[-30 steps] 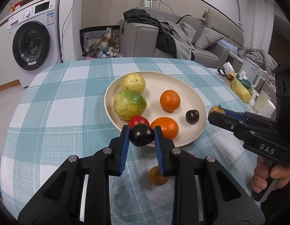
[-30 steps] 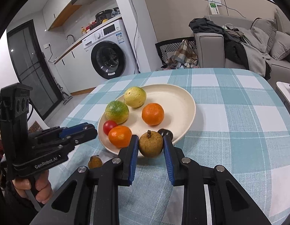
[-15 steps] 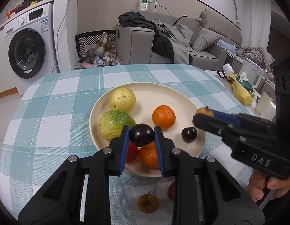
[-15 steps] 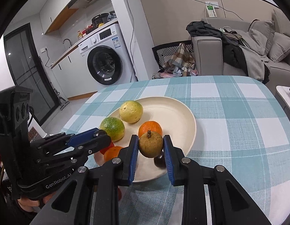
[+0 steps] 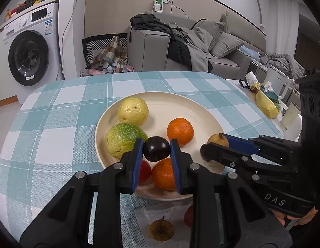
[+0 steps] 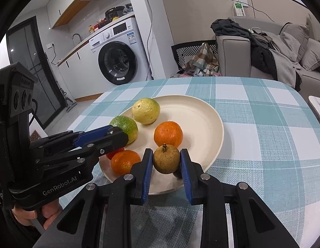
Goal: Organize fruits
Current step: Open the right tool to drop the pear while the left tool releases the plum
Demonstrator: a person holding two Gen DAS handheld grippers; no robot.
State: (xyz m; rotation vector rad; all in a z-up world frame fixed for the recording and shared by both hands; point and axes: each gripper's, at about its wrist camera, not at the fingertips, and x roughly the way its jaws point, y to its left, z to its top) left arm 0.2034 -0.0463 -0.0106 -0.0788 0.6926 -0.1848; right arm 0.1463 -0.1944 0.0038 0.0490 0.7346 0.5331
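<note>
A cream plate (image 5: 201, 111) (image 6: 205, 113) on the checked table holds a yellow fruit (image 5: 133, 111), a green fruit (image 5: 122, 138), two oranges (image 5: 180, 131) (image 5: 163, 173) and a red fruit (image 5: 144, 170). My left gripper (image 5: 156, 152) is shut on a dark plum (image 5: 156, 148) above the plate's near side. My right gripper (image 6: 165, 161) is shut on a brown fruit (image 6: 166, 159) over the plate's near right part; it also shows in the left wrist view (image 5: 218, 140). A dark fruit sits partly hidden under the right gripper.
A brown fruit (image 5: 161, 229) and a red fruit (image 5: 188, 216) lie on the table in front of the plate. A yellow bag (image 5: 265, 103) and white cups stand beyond the table's right edge. A washing machine (image 6: 120, 57) and sofa are behind.
Both grippers have moved forward from the table's near edge to over the plate, each still holding its fruit.
</note>
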